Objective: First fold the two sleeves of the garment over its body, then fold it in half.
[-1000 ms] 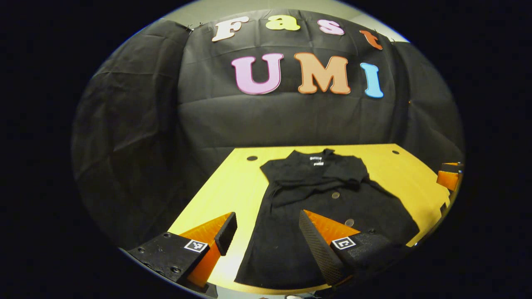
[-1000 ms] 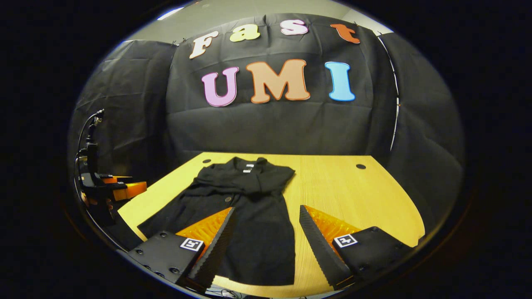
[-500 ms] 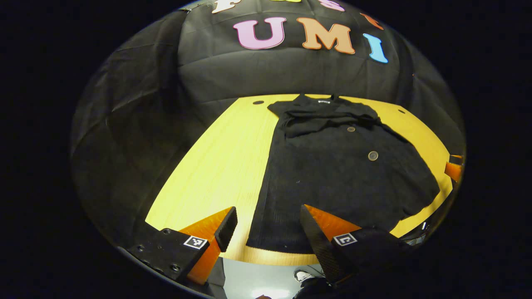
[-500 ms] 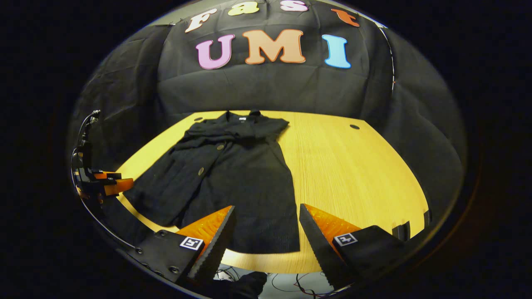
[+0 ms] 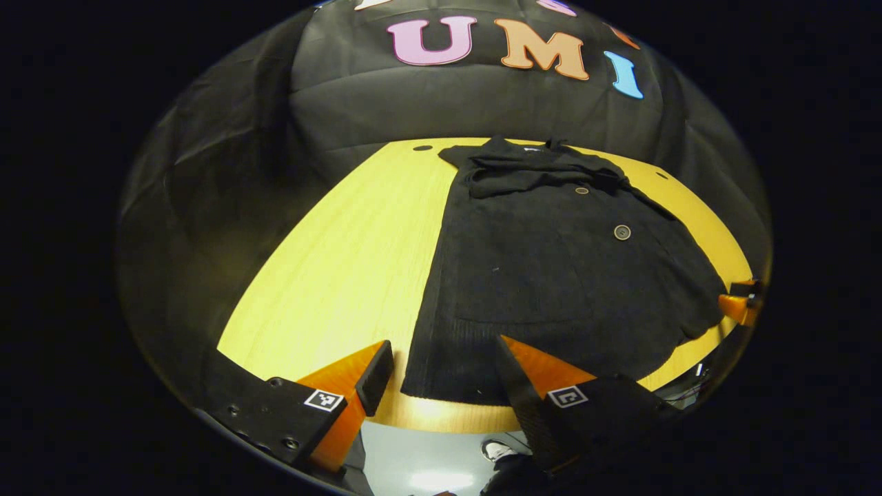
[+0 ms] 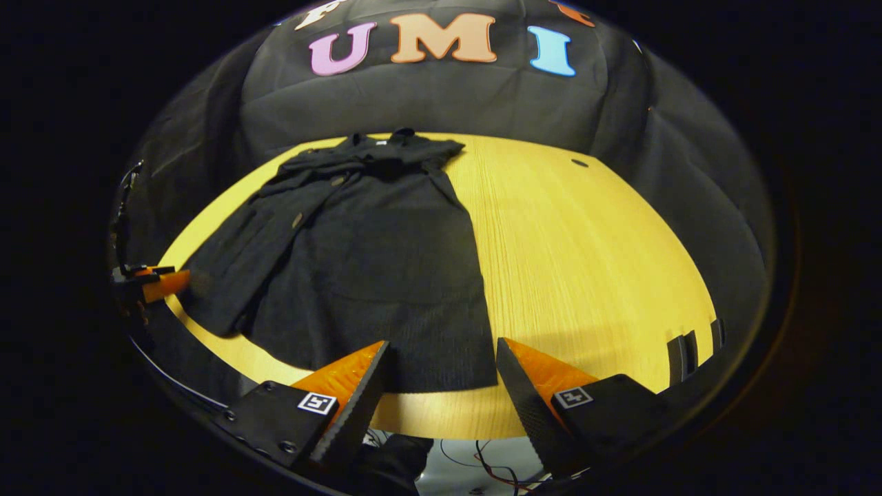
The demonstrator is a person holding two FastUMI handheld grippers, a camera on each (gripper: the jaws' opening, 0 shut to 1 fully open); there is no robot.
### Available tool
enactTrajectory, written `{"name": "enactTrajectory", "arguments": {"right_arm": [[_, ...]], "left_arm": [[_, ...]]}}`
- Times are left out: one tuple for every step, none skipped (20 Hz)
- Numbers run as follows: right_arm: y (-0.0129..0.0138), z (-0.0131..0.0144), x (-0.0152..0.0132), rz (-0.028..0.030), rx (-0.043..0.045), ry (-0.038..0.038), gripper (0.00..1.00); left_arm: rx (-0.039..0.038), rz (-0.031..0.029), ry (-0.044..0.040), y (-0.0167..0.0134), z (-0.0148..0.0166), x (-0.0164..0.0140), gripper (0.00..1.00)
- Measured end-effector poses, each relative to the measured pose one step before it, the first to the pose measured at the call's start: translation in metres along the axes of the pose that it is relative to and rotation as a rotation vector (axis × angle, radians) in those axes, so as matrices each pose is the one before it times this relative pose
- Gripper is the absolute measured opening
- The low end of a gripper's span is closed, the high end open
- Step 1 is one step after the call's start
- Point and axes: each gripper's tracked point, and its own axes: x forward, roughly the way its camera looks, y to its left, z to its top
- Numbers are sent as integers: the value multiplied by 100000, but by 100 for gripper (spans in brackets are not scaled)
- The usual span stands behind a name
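A black buttoned garment [image 5: 551, 269] lies flat on the yellow table [image 5: 344, 269], collar at the far end, both sleeves laid across its chest. My left gripper [image 5: 441, 375] is open above the hem's left corner at the near table edge, holding nothing. In the right gripper view the same garment [image 6: 365, 262] spreads left of centre, and my right gripper [image 6: 441, 375] is open above the hem's right corner, also holding nothing. The other gripper shows small at the right edge of the left gripper view [image 5: 737, 306] and at the left edge of the right gripper view [image 6: 155, 282].
The table's near edge [image 6: 448, 420] runs just behind both sets of fingers, with floor and cables [image 6: 489, 461] below it. A shoe [image 5: 497, 451] shows under the edge. Bare wood [image 6: 586, 262] stretches right of the garment. Black cloth walls the booth.
Both grippers have tipped downward and drawn back toward the near edge; the hem and table edge now sit between the fingers. The garment has not moved and both grippers stay open.
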Motion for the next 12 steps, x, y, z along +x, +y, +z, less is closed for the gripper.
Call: {"name": "enactTrajectory", "arguments": {"right_arm": [[272,331,390,1029,4284,-1345,100],[128,-80,79,235,1469,591,99],[-155,242,72,144,-500,-706,96],[-76,0,63,-72,-1580,789,97],[322,-31,-116,1386,-314,-59,99],[466,31,125,1867,-635,503,97],[508,118,170,1881,-933,202,80],[720,70,247,2009,-387,399,63],[628,22,101,1848,389,836,46],[-62,133,-75,-649,-60,410,29],[55,-53,-84,556,-447,1452,12],[17,-168,-8,635,-270,1023,9]], "left_arm": [[-813,-1243,-320,-107,-57,17,91],[322,-373,-475,-70,52,15,89],[1152,-1583,-188,-388,99,137,89],[1537,-1393,336,-325,-134,39,86],[641,-1604,-261,-360,216,33,82],[152,-1130,7,-285,47,93,72],[-281,-1550,-478,-360,119,214,63],[-439,-1187,219,-203,-37,-11,51],[-1176,-3046,115,-617,36,-73,46],[-3220,123,-497,-218,230,366,31],[-3468,470,-283,-168,113,-194,16],[-2280,402,186,294,2,230,2]]}}
